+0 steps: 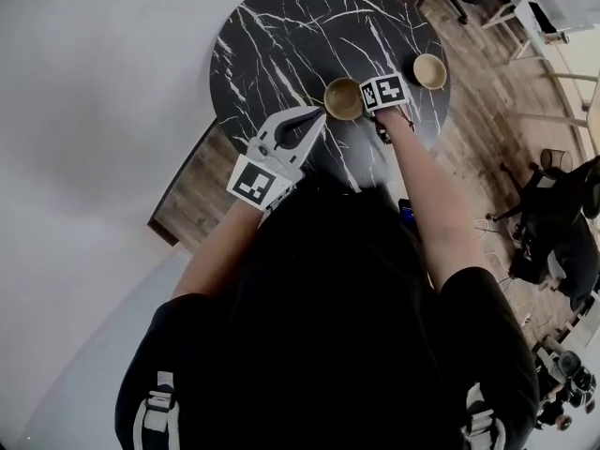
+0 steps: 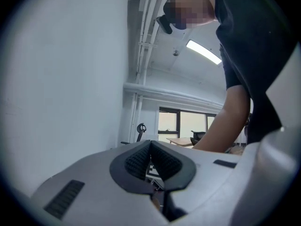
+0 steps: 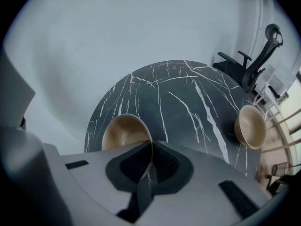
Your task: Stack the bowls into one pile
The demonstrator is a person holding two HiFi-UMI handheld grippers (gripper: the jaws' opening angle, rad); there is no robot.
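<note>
Two tan bowls are in view over a round black marble table (image 1: 281,36). My right gripper (image 1: 366,106) is shut on the near rim of one bowl (image 1: 343,98) and holds it over the table's near side. In the right gripper view that bowl (image 3: 123,131) tilts from the gripper (image 3: 150,147), its rim pinched between the pads. The other bowl (image 1: 429,70) rests near the table's right edge, and it appears in the right gripper view as well (image 3: 250,126). My left gripper (image 1: 317,114) lies level just left of the held bowl; its jaws (image 2: 150,146) meet with nothing between them.
The table top (image 3: 178,93) is bare apart from the bowls. A white wall runs along the left. Office chairs (image 3: 254,60) and desks stand on the wooden floor (image 1: 487,129) to the right. The person's dark torso fills the lower head view.
</note>
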